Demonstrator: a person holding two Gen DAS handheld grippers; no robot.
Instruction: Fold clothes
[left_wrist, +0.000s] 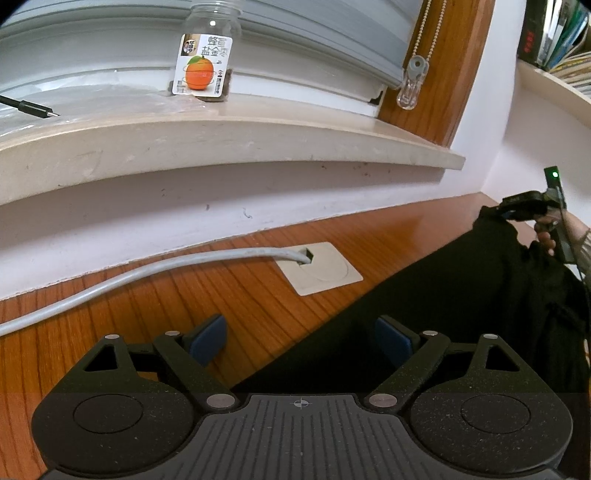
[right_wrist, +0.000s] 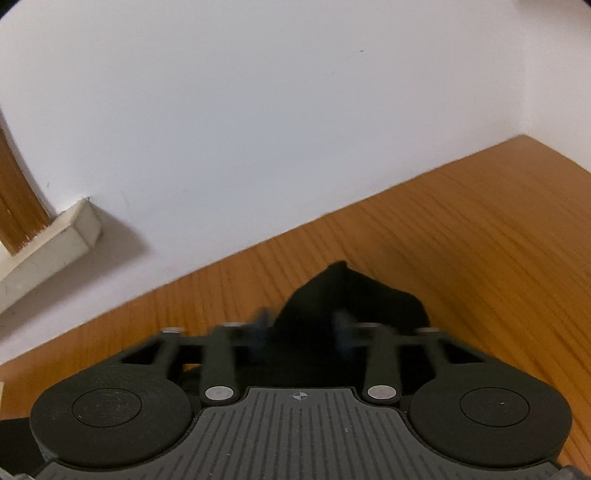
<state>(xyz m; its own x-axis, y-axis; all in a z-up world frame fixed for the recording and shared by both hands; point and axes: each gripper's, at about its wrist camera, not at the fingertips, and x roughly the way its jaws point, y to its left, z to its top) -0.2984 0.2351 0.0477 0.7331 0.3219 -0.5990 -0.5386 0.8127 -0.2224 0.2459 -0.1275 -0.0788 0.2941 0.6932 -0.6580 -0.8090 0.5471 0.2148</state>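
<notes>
We are clenching right tool (right_wrist: 303, 328) on black garment (right_wrist: 347, 295) | holding left tool (left_wrist: 300, 338) released over worktop (left_wrist: 229, 288), beside garment edge

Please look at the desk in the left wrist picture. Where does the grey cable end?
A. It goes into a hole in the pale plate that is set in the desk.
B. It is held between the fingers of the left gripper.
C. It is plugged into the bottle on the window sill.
A: the grey cable runs across the desk into the square hole of the pale plate.
</notes>
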